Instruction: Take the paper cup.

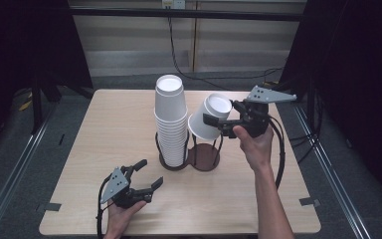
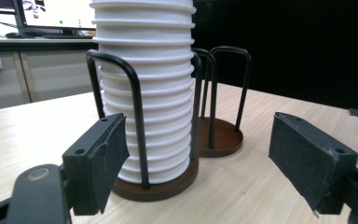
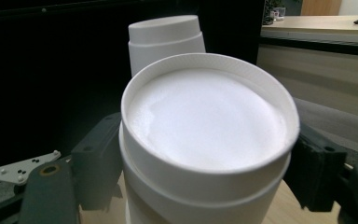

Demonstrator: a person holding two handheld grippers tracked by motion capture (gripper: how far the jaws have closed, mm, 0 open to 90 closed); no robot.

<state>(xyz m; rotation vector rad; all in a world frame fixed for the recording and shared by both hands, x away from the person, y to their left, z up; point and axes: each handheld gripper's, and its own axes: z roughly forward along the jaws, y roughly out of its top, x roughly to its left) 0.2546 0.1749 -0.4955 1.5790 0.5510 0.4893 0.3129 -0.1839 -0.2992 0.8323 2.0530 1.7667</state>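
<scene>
cup held over the empty holder ring

my right tool (image 1: 218,121) is clamped on one white cup (image 1: 210,117), upside down, just right of centre in the high view, above the empty ring (image 1: 203,157) of the dark wire holder. its long axis leans, closed base toward the upper right, open mouth toward the lower left. the tall stack (image 1: 170,119) fills the left ring. i judge the step is seating this cup: i'd bring the axis upright first, centre the mouth between the wires, then lower without brushing the stack. my left tool (image 1: 144,178) rests on the table (image 1: 104,129) at lower left, jaws spread apart and empty.
</scene>
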